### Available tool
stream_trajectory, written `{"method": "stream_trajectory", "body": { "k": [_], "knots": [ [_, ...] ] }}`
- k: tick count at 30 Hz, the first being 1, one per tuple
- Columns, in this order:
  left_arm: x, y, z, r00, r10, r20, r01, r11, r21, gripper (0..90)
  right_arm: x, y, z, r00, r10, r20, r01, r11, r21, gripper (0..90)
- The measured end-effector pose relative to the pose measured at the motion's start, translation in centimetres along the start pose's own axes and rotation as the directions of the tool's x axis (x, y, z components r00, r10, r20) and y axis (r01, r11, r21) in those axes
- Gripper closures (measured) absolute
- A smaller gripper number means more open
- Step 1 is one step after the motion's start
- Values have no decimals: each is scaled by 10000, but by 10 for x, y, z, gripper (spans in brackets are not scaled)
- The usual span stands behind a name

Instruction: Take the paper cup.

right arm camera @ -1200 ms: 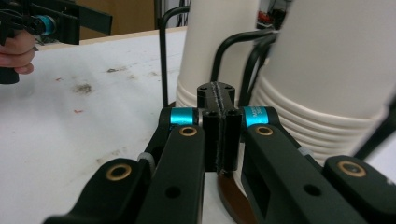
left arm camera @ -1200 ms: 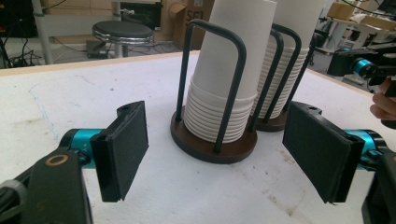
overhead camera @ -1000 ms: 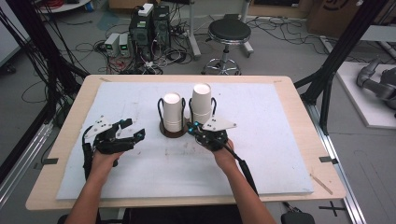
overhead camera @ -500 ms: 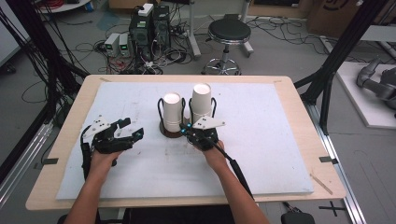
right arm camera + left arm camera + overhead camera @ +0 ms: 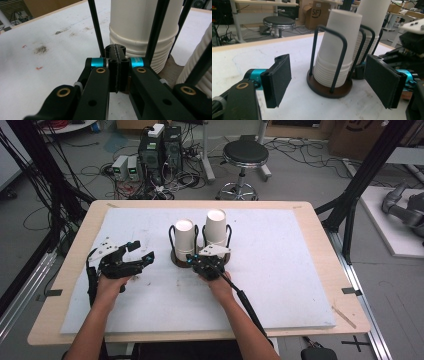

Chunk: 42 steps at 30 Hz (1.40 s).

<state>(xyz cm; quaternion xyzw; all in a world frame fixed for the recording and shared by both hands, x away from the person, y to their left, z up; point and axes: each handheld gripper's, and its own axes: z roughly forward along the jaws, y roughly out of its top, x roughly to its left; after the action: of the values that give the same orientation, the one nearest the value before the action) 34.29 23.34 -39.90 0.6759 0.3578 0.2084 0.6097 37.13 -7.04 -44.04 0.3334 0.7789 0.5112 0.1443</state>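
Where two dark round holders (image 5: 181, 260) sit mid-surface (image 5: 280, 270), each w/ black wire hoops, each carries a stack of white paper cups, mouths down: left stack (image 5: 184, 239) shorter, right stack (image 5: 216, 229) taller. Right hand-held gripper (image 5: 201, 263) sits low at the holders' near side, betw. the two bases, jaws pressed together w/ nothing betw. them. Left hand-held gripper (image 5: 141, 254) is off to the left, apart from the cups, jaws spread wide, holding nothing.

Two stacks of white paper cups (image 5: 183, 238) (image 5: 216, 228), two black wire holders (image 5: 174, 256) (image 5: 227, 236), two grippers (image 5: 142, 254) (image 5: 198, 260), one stool (image 5: 245, 153)
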Motion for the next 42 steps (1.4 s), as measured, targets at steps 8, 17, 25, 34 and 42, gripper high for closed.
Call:
{"method": "stream_trajectory", "body": {
  "k": [8,17,25,34,42],
  "knots": [
    [3,22,14,9981,506,357,-498,9985,-249,228,-1,0,8,9991,338,248,-342,9993,178,900],
    [6,44,44,9944,153,1049,-186,9993,310,220,1,2,10,9981,535,308,-538,9985,95,900],
    [-2,54,68,9875,339,1540,-396,9986,342,215,1,3,12,9967,752,313,-757,9970,158,900],
    [-8,59,89,9862,513,1574,-621,9960,646,211,2,2,14,9955,884,335,-889,9959,140,900],
    [-12,55,108,9881,661,1386,-835,9887,1241,209,2,5,15,9932,1116,336,-1119,9937,82,900]
  ]
}}
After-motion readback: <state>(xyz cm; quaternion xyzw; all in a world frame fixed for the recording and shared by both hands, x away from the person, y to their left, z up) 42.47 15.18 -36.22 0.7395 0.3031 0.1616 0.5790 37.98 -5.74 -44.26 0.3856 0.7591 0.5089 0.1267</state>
